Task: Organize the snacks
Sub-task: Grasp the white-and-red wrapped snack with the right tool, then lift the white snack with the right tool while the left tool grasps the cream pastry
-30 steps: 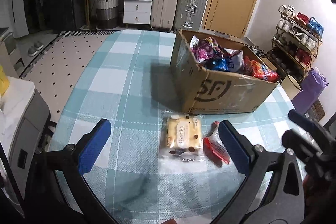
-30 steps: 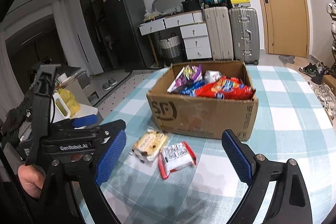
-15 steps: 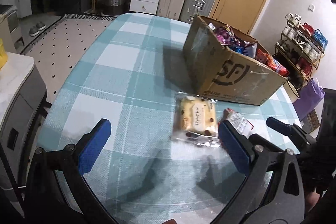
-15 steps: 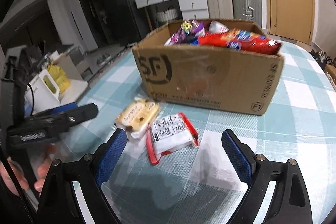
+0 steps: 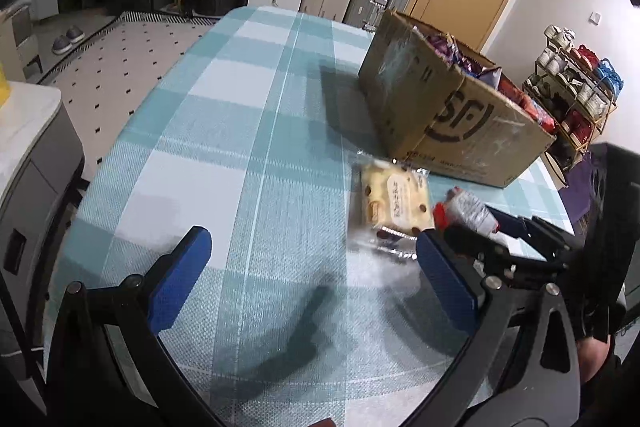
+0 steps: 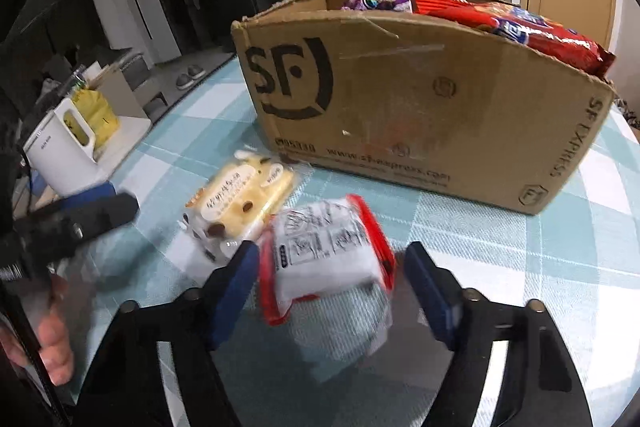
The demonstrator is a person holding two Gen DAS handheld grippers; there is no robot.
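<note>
A red and white snack packet (image 6: 326,251) lies on the checked tablecloth, between the open fingers of my right gripper (image 6: 330,287); the blue pads stand either side of it, not pressing. A yellow cake packet (image 6: 240,199) lies just left of it. Both lie in front of the cardboard SF box (image 6: 420,107), which holds several snack bags. In the left wrist view the cake packet (image 5: 394,201) and red packet (image 5: 466,209) lie ahead right of my open, empty left gripper (image 5: 310,277). The right gripper's finger (image 5: 516,235) reaches in there.
The box (image 5: 452,115) stands at the table's far right. A white kettle (image 6: 64,155) and yellow bag sit on a side cabinet to the left. Suitcases, drawers and a door stand behind; a shoe rack (image 5: 576,87) is at the right.
My right gripper has moved down and forward and has narrowed around the red and white packet. My left gripper has drifted lower and left, staying open.
</note>
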